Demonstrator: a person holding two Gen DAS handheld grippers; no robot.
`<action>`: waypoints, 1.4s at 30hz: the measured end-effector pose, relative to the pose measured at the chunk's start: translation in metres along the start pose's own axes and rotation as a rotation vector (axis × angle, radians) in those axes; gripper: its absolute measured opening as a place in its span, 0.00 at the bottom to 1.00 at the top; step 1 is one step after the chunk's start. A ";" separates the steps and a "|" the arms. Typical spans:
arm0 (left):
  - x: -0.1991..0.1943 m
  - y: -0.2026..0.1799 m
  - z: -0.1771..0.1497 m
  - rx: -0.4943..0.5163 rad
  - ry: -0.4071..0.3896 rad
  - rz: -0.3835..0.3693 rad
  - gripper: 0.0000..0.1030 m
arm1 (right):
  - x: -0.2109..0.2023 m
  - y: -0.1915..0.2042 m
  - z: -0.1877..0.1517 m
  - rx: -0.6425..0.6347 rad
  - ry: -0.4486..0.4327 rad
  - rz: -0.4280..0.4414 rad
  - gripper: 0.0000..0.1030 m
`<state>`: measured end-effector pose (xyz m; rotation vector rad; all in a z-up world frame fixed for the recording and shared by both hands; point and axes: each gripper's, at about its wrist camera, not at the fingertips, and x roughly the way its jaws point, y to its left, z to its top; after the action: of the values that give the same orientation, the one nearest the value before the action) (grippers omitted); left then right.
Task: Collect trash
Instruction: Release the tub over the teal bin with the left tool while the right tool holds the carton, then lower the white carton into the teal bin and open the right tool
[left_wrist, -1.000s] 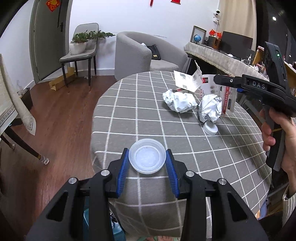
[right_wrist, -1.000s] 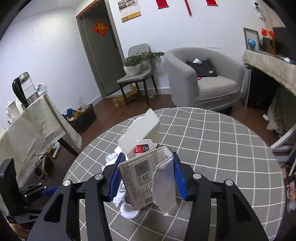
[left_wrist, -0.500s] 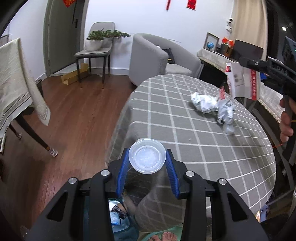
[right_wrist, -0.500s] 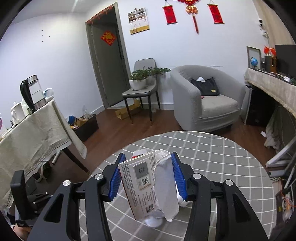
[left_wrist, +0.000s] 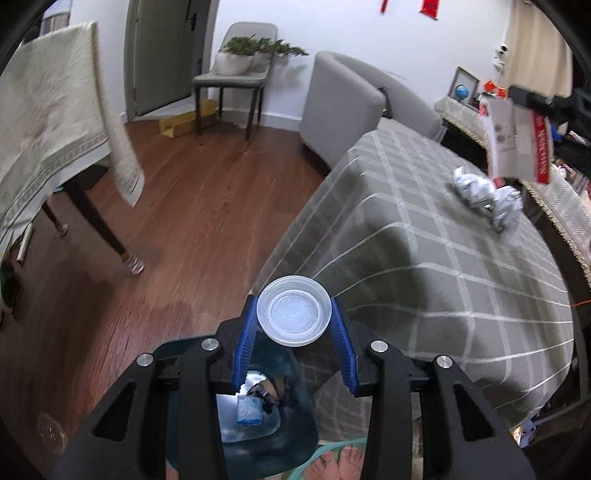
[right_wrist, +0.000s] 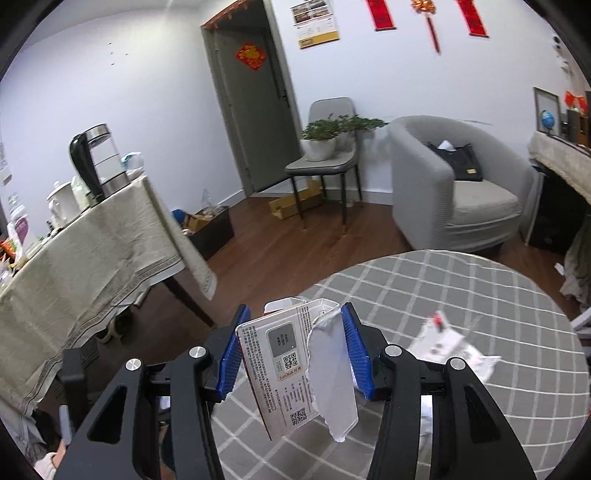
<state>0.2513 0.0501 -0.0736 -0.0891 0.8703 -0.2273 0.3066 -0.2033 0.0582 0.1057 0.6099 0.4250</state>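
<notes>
Gripping from both sides, the blue fingers (left_wrist: 245, 349) of our left gripper (left_wrist: 294, 345) pinch a round clear plastic lid (left_wrist: 294, 320) by its rim, its flat face turned up toward the camera. Directly beneath the lid sits a dark trash bin (left_wrist: 255, 413) on the floor, with scraps already in its bottom, just beside the hanging edge of the bench (left_wrist: 461, 295). Our bare feet (left_wrist: 338, 463) show next to the bin.

Our right gripper (right_wrist: 293, 356) is clamped on an opened white card package (right_wrist: 280, 373), held off the bench with its long axis running up and down and its printed back facing the camera; a torn clear plastic flap (right_wrist: 334, 384) hangs from its right side. Farther along the bench from the bin lie two crumpled foil balls (left_wrist: 487, 192), touching each other, and in the right wrist view a torn paper scrap (right_wrist: 448, 341) lies blurred just right of the package.
</notes>
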 end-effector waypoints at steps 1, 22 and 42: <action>0.002 0.004 -0.001 -0.005 0.009 0.006 0.41 | 0.003 0.006 0.000 -0.004 0.005 0.013 0.50; 0.071 0.089 -0.082 -0.105 0.372 0.082 0.41 | 0.077 0.118 -0.029 -0.074 0.193 0.213 0.50; 0.078 0.126 -0.127 -0.161 0.503 0.089 0.53 | 0.155 0.176 -0.088 -0.102 0.438 0.253 0.50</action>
<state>0.2235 0.1565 -0.2348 -0.1460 1.3906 -0.0947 0.3077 0.0190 -0.0581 -0.0099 1.0091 0.7327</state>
